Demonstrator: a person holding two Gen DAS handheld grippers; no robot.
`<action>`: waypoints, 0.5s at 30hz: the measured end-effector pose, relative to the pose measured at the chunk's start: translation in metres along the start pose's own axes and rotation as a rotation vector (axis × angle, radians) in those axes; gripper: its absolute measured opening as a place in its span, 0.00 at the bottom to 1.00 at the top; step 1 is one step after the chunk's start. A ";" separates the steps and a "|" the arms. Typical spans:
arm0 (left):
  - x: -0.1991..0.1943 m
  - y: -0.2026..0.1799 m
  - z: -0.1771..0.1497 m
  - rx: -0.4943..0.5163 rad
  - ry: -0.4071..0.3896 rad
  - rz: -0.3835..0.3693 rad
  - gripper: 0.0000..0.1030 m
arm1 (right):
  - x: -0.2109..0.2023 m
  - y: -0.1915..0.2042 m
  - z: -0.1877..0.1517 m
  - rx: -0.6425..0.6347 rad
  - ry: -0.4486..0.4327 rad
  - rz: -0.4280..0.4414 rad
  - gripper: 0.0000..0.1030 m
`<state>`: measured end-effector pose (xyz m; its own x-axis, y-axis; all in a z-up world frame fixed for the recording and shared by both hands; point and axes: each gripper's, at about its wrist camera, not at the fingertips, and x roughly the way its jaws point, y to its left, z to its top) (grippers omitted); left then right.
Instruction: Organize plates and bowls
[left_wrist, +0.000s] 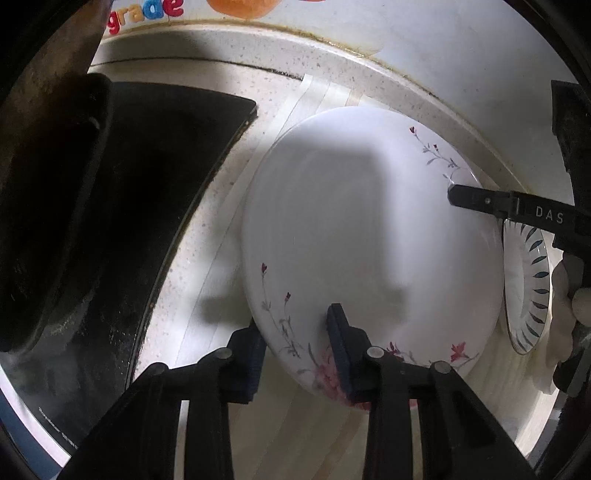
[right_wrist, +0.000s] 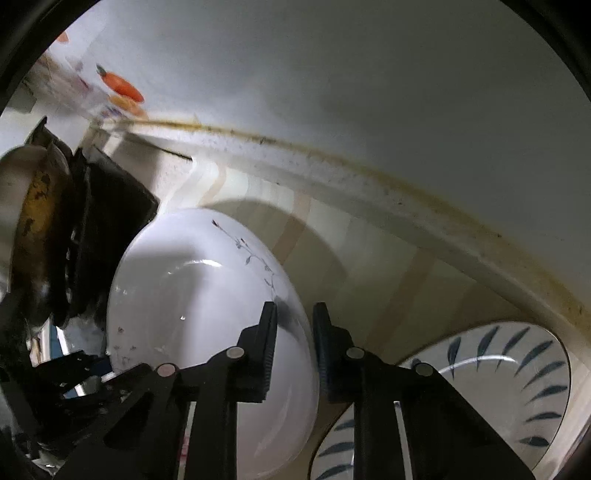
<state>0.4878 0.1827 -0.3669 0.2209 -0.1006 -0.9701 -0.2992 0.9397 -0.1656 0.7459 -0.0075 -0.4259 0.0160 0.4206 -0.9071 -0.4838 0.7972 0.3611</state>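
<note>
1. At the left end of the countertop (left_wrist: 258, 48) a black hob (left_wrist: 147, 184) is seen. It plays no part in the move, though little room is left on that side.
2. Just right of the hob's edge, and close to the countertop's back edge under the wall (right_wrist: 369, 74), the floral plate (left_wrist: 369, 240) is found. Being round, it has no long axis, so the only thing to be matched is the line of its rim.
3. The rim nearest the left wrist camera is straddled by the left gripper (left_wrist: 295, 328): one finger is set outside the rim, the other over the plate's inner face. The jaws are drawn in fairly narrow. Whether the pads actually press on the plate cannot be told.
4. The plate's right-hand rim is straddled likewise by the right gripper (right_wrist: 295, 308), with one finger inside, one outside, and only a small gap between. Again, a firm hold cannot be confirmed. The plate is thus flanked at two parts of its rim, and neither hand can be called the nearer.
5. Furthest right, a blue-leaf plate (right_wrist: 498, 369) lies just beside the floral plate. Whether its edge is overlapped cannot be settled. It is judged that any lift should be made level and by both hands together, so that the neighbour is not dragged.
</note>
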 end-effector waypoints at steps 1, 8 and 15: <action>-0.001 0.001 -0.002 0.002 -0.002 0.000 0.28 | 0.000 0.000 0.000 0.003 -0.006 0.005 0.21; -0.015 0.002 -0.008 0.018 -0.038 0.006 0.28 | -0.005 -0.001 -0.013 0.001 0.003 0.011 0.17; -0.056 -0.012 -0.023 0.046 -0.077 -0.023 0.28 | -0.045 -0.001 -0.042 0.031 -0.040 0.031 0.17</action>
<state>0.4576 0.1694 -0.3144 0.2982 -0.0989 -0.9494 -0.2508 0.9515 -0.1779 0.7089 -0.0458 -0.3942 0.0365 0.4613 -0.8865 -0.4572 0.7965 0.3957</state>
